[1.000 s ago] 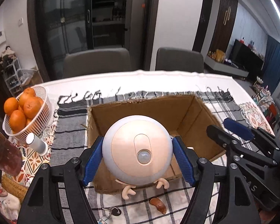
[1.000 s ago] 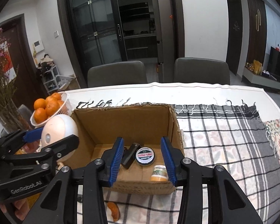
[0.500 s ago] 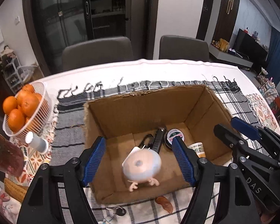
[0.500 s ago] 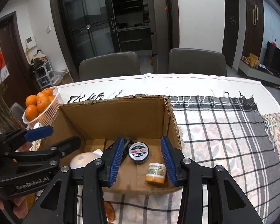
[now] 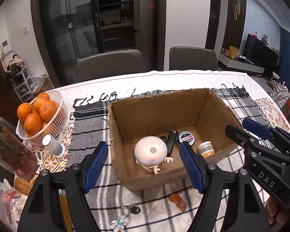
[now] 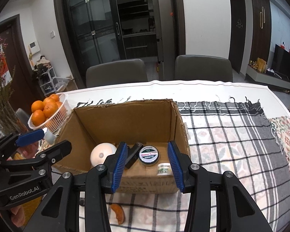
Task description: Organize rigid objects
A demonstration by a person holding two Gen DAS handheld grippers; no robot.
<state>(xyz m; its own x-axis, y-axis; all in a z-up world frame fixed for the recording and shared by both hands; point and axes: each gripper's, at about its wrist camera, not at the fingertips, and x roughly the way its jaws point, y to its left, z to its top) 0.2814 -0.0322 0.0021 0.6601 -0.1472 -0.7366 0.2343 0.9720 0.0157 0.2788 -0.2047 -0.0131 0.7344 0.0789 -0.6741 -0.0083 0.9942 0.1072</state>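
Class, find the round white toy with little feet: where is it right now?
In both wrist views the round white toy lies inside the cardboard box, at its near left, beside the black clip.

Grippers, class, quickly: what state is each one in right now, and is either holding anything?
Left gripper: jaws opening, empty; the round white toy lies in the cardboard box.
Right gripper: jaws opening, holding nothing.

Dining table (image 5: 164, 77) under a white cover, with a fringed plaid cloth (image 5: 90, 127) spread over it. A cardboard box (image 5: 164, 108) stands on the cloth. Left of the box: a white basket of oranges (image 5: 56, 112) and a small white cylinder (image 5: 53, 146). In front of the box: a keyring (image 5: 125, 215) and an orange-brown piece (image 5: 177, 202).
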